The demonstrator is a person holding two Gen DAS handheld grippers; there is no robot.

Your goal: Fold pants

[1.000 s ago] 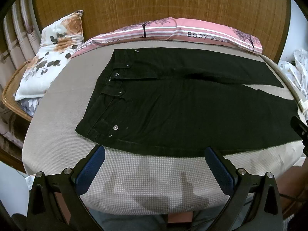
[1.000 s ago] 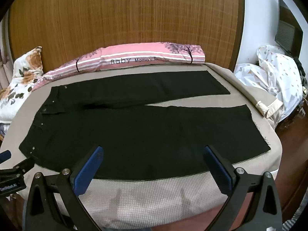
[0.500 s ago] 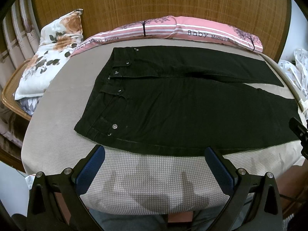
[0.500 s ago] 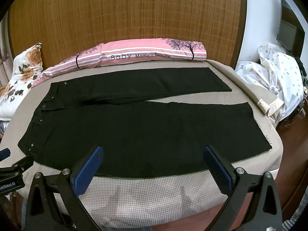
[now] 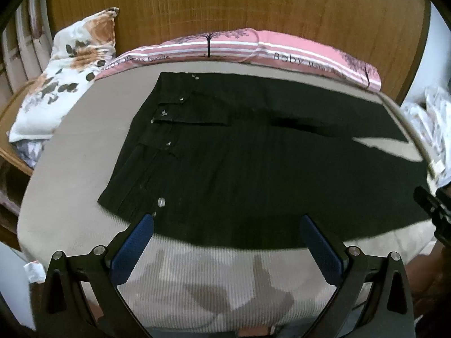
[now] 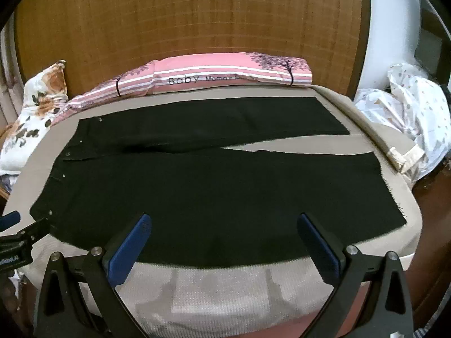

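On the bed point(image 6: 225, 290), black pants point(image 6: 214, 191) lie flat and unfolded, waistband to the left, legs running right, slightly apart at the hems. Left gripper point(image 5: 225, 225) is spread wide over the near edge by the waistband. Right gripper point(image 6: 224, 225) is likewise spread, over the near leg, holding nothing.

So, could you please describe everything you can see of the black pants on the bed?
The black pants lie spread flat and unfolded on the beige bed cover, waistband toward the floral pillow, legs running rightward and parted by a thin wedge of cover near the hems. The fabric looks like dark denim, with small metal buttons and rivets near the waist and a slightly frayed hem on the near leg. Both open grippers, left and right, hover at the near edge; neither visibly grips the cloth.
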